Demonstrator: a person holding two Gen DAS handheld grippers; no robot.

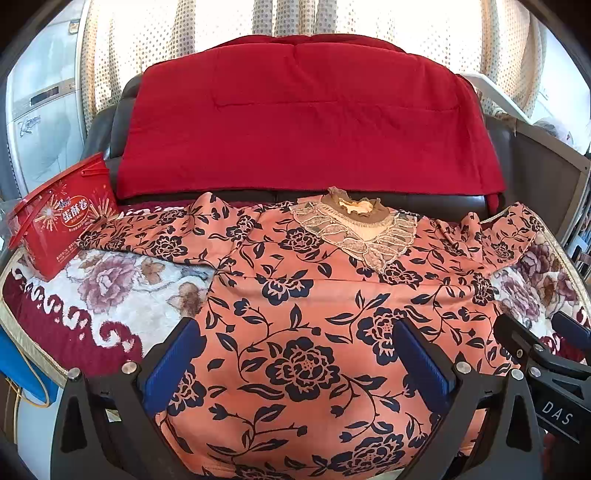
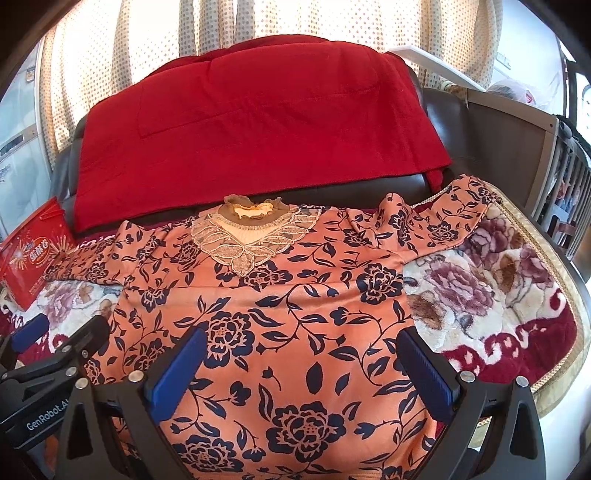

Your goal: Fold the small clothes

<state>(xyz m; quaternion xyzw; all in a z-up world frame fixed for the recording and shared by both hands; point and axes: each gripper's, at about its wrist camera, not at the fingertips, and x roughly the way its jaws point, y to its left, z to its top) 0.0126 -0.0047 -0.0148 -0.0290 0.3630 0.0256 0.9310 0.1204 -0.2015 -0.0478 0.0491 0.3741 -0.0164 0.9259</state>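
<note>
A small salmon-pink top with dark blue flowers [image 1: 314, 302] [image 2: 295, 295] lies flat, front up, on a floral blanket. Its lace collar [image 1: 354, 225] [image 2: 247, 229] is at the far side, and both sleeves are spread out sideways. My left gripper [image 1: 299, 343] is open and empty above the top's lower left part. My right gripper [image 2: 301, 350] is open and empty above its lower right part. The right gripper shows in the left wrist view [image 1: 543, 332], and the left gripper shows in the right wrist view [image 2: 62, 332]. The hem is hidden under the grippers.
The floral blanket [image 1: 110, 291] [image 2: 498, 280] covers a dark sofa seat. A red quilt [image 1: 306, 122] [image 2: 258, 122] hangs over the backrest. A red snack box [image 1: 62, 221] [image 2: 29, 254] stands at the far left by the left sleeve. Dotted curtains [image 2: 314, 18] hang behind.
</note>
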